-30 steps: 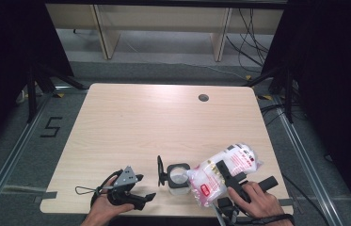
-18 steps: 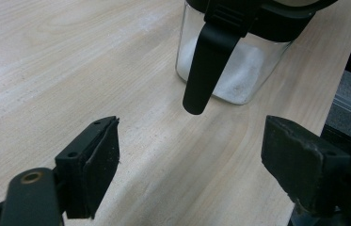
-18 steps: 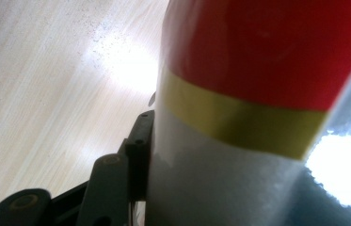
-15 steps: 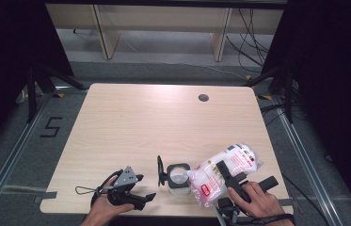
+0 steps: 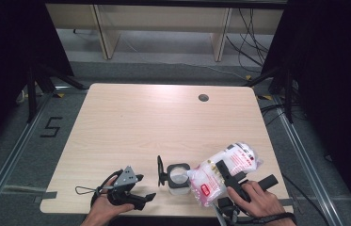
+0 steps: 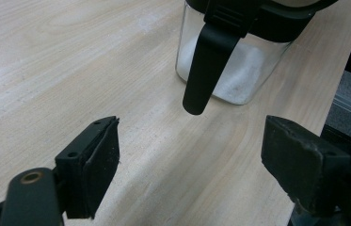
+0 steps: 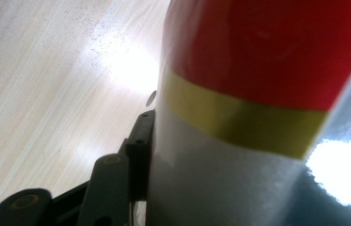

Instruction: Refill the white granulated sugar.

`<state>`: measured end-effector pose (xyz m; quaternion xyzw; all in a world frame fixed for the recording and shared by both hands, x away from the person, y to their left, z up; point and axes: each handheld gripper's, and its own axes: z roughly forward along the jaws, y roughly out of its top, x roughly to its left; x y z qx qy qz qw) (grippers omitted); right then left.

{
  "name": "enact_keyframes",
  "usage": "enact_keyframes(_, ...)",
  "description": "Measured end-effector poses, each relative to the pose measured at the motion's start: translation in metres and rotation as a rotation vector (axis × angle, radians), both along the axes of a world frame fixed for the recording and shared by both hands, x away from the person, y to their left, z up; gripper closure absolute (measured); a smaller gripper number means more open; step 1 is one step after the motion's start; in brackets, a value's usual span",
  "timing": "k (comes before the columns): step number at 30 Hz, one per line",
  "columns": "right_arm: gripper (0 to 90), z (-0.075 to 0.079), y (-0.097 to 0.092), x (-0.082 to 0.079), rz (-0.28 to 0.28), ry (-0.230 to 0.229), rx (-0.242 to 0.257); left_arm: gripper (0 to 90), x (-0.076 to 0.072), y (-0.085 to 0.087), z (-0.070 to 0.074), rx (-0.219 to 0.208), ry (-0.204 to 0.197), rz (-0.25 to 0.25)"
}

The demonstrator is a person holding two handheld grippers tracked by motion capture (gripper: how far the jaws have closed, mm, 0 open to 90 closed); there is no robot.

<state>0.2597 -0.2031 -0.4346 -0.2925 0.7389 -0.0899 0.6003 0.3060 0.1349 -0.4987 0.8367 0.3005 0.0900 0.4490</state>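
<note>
A clear plastic jar [image 5: 179, 180] holding some white grains stands near the table's front edge, its black flip lid [image 5: 160, 170] swung open to the left. My right gripper [image 5: 225, 173] is shut on a white bag [image 5: 241, 157] with red and yellow print, tilted with its low end at the jar's mouth. In the right gripper view the bag [image 7: 258, 94] presses against one black pad [image 7: 140, 141]. My left gripper [image 5: 144, 187] rests open left of the jar. From the left gripper view the jar [image 6: 239, 70] and its hanging lid latch [image 6: 208, 61] lie beyond the empty left gripper [image 6: 192, 160].
The wooden table [image 5: 163, 122] has a round cable hole [image 5: 203, 98] at the back right. Both hands sit at the front edge. Black stands and cables line the floor on both sides, with shelving behind the table.
</note>
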Motion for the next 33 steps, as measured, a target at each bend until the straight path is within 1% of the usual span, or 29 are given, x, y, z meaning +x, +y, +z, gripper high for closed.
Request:
enact_keyframes(4,55.8,0.0007,0.0,0.0001,0.006,-0.003,-0.006,19.5,0.0,0.0,0.0,-0.001,0.0,0.001)
enact_keyframes(18,56.2,0.0016,-0.0002,0.0,0.007,0.007,-0.019,19.5,0.0,0.0001,0.0001,-0.001,-0.001,0.001)
enact_keyframes(20,56.2,0.0014,-0.0003,0.0002,0.007,0.011,-0.031,19.5,-0.0001,0.0002,0.0001,-0.001,-0.001,0.001)
enact_keyframes(23,56.3,0.0023,0.0002,-0.0001,0.012,0.007,-0.024,19.5,-0.0001,0.0001,0.0001,-0.001,-0.001,0.001)
enact_keyframes(33,56.6,0.0037,0.0014,-0.0002,0.016,0.009,-0.034,19.5,-0.0001,0.0,0.0002,-0.002,-0.001,0.001)
